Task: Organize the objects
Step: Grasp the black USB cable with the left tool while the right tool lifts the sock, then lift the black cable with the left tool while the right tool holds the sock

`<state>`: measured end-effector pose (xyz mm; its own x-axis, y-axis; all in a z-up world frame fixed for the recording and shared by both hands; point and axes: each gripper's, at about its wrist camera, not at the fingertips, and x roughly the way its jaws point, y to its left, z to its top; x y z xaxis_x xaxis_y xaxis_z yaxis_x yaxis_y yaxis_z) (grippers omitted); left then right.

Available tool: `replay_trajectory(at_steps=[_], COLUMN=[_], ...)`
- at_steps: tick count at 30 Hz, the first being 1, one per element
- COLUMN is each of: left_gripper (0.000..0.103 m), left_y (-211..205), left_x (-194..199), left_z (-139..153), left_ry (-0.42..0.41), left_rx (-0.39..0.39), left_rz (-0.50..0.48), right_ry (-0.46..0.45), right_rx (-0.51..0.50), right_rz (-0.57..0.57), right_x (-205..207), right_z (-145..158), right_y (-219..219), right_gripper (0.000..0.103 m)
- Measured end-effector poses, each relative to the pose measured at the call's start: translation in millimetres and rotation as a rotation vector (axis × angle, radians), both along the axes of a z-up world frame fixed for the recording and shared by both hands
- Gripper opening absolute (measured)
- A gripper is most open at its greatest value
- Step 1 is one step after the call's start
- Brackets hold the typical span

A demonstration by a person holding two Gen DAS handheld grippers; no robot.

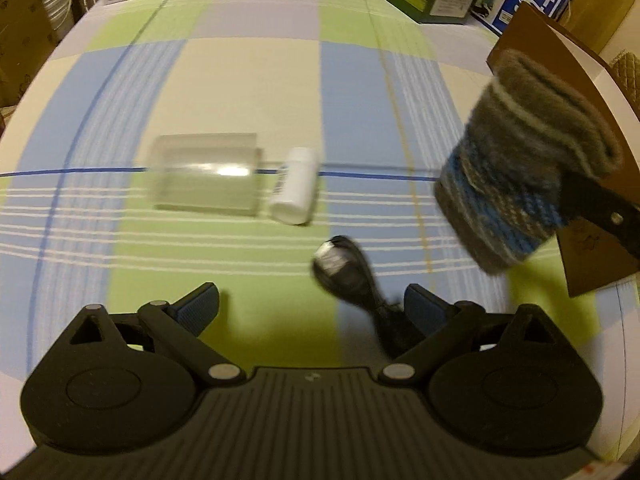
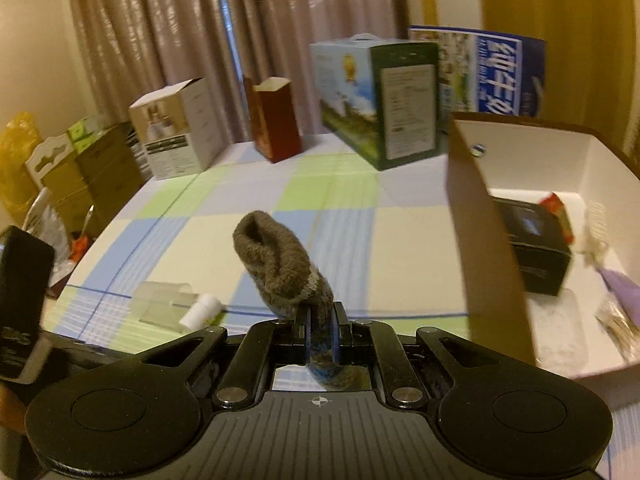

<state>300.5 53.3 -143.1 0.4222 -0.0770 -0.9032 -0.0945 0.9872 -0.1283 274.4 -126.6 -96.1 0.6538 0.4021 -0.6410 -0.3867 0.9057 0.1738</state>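
The rolled sock is clamped upright in the closed right hand-held gripper above the table, with the open storage box lying just to its right.

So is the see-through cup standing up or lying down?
Lying down. The clear cup rests on its side on the checked tablecloth, beside the white bottle.
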Motion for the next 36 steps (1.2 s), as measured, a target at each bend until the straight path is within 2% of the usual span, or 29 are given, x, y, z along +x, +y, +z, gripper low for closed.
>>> replay_trajectory(at_steps=[3, 6, 9, 11, 14, 19, 24, 31, 34, 36], left_gripper=[0.085, 0.075, 0.056, 0.034, 0.023, 0.017, 0.017, 0.017, 0.017, 0.017], left_y=[-11, -12, -11, -8, 1, 7, 7, -2, -3, -2], left_x=[5, 6, 3, 0, -7, -27, -48, -65, -70, -72], left_z=[-6, -9, -8, -6, -5, -1, 1, 3, 4, 3], left_ry=[-0.003, -0.010, -0.032, -0.041, -0.042, -0.044, -0.030, -0.024, -0.028, -0.021], left_rx=[0.045, 0.057, 0.072, 0.063, 0.046, 0.028, 0.031, 0.035, 0.052, 0.059], left_rz=[-0.015, -0.018, -0.037, -0.044, -0.050, -0.080, -0.106, -0.106, -0.097, -0.087], right_ry=[0.027, 0.056, 0.080, 0.093, 0.102, 0.106, 0.112, 0.112, 0.131, 0.189], right_rx=[0.031, 0.063, 0.095, 0.117, 0.134, 0.149, 0.161, 0.094, 0.058, 0.007], right_rz=[-0.022, -0.031, -0.030, -0.029, -0.022, -0.010, -0.005, 0.065, 0.090, 0.133], right_x=[-5, -11, -16, -20, -23, -32, -40, -54, -54, -48], right_z=[1, 2, 5, 7, 11, 17, 23, 39, 32, 16], right_y=[-13, -24, -32, -37, -41, -48, -54, -56, -53, -45], right_gripper=[0.006, 0.006, 0.006, 0.006, 0.006, 0.006, 0.006, 0.006, 0.007, 0.023])
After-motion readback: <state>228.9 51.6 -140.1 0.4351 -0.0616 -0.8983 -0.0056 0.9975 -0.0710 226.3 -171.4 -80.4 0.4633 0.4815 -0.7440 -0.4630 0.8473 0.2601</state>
